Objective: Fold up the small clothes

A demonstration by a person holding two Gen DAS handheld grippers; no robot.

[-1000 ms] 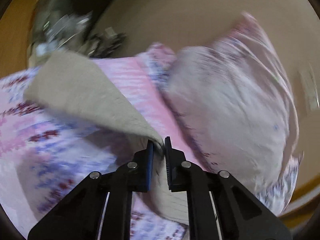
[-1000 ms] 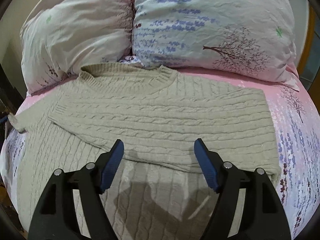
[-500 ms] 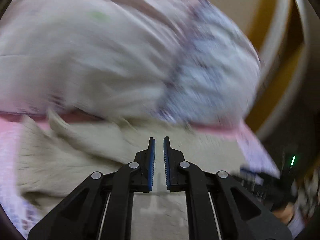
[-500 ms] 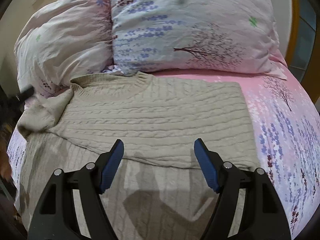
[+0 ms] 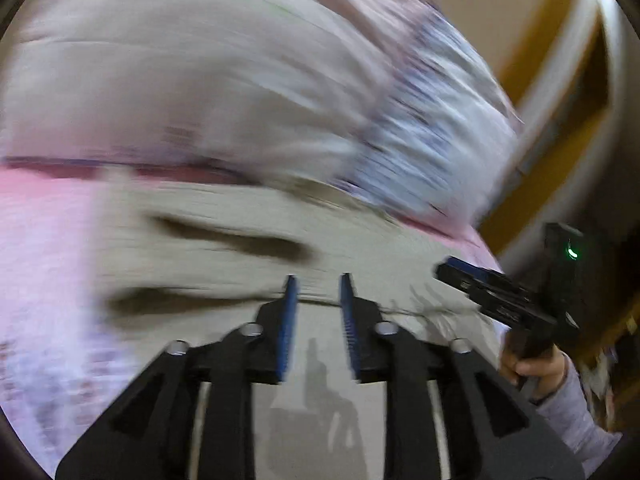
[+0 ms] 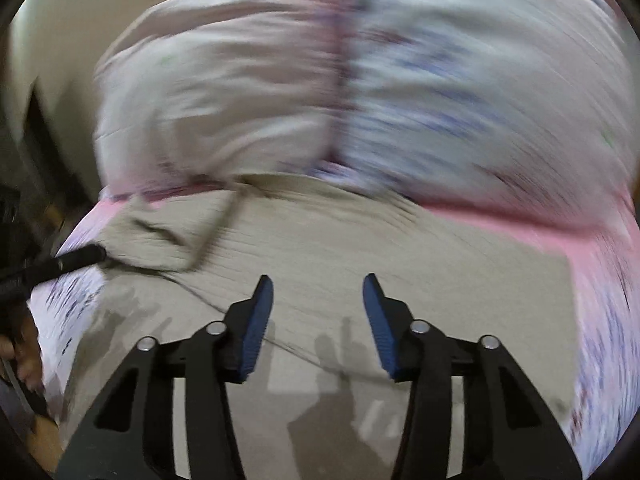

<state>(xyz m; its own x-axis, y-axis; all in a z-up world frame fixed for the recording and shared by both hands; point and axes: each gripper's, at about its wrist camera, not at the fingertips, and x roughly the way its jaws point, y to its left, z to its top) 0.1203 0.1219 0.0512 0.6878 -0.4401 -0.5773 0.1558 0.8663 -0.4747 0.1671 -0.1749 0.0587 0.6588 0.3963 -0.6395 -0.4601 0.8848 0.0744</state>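
Sweater (image 6: pixel 360 248), one, lies flat on the pink bed (image 6: pixel 520 228) before two pillows (image 6: pixel 480 100). Left hand-held gripper (image 5: pixel 316 300) slightly parted, right hand-held gripper (image 6: pixel 318 304) wide; both hold nothing.

No text, label, brand, number or sign can be read in either of my wrist views; both are smeared by motion blur. The one mark of any kind is a small green light (image 5: pixel 573 251) glowing on the black body of my right claw's handle, seen from my left wrist camera; it carries no characters. The printed pattern on the pillows (image 6: pixel 360 80) shows only blurred purple and pink streaks, with no lettering that I can tell. The beige knitted sweater (image 6: pixel 360 248) bears no visible tag or writing.
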